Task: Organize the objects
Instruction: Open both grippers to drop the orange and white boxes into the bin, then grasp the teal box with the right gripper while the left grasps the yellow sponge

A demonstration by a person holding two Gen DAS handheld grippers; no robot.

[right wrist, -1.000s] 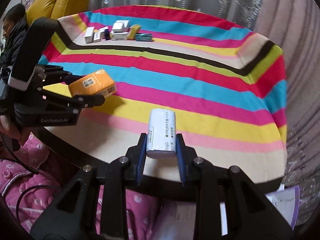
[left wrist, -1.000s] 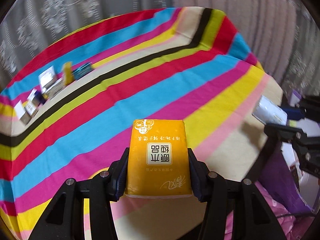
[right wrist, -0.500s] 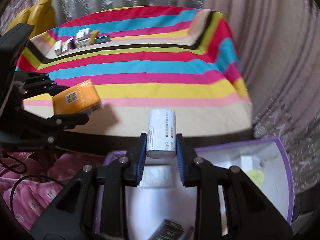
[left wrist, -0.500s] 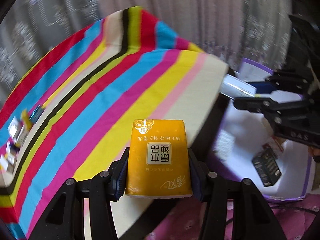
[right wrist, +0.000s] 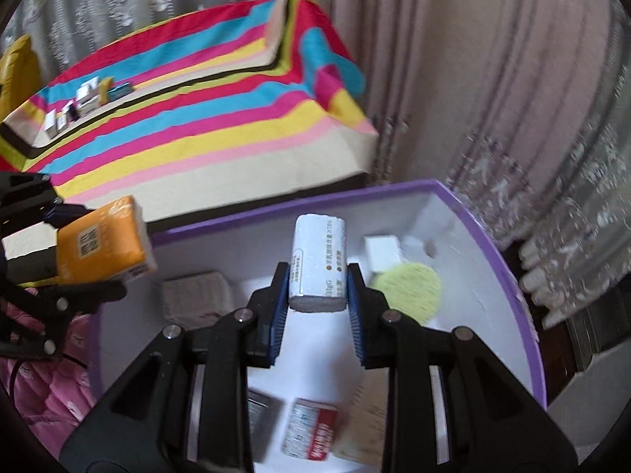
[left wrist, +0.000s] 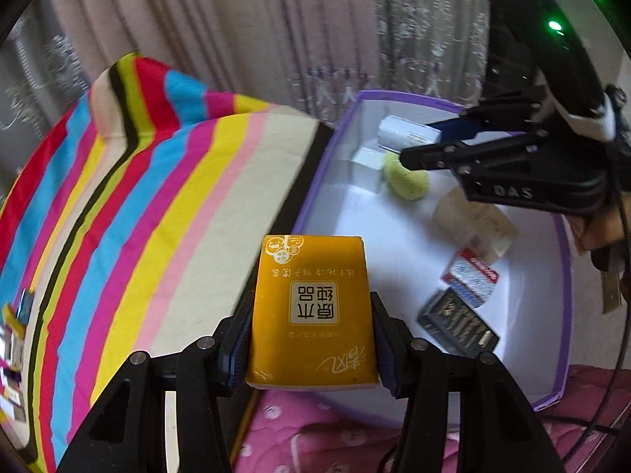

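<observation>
Over the box: both grippers are now swinging off the striped table (left wrist: 165, 205).
Left gripper (left wrist: 311, 339): clenching the orange tissue pack (left wrist: 311, 307) at the purple box (left wrist: 562, 260) rim.
Right gripper (right wrist: 315, 295): gripping the white pack (right wrist: 318, 262) above the box interior.
Meaning: drop-off is nearing.

Place: a home room
Showing it: lace curtains (right wrist: 493, 79) hanging behind a striped tablecloth (right wrist: 205, 118), pink quilted bedding (left wrist: 315, 429) lying below

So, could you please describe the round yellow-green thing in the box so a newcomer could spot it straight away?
Beside the striped table stands a purple-rimmed box with a white inside. In its far corner, next to a small white cube, lies the yellow-green pad. It is the only flat, round, coloured thing there; its neighbours are boxy packets.
</observation>
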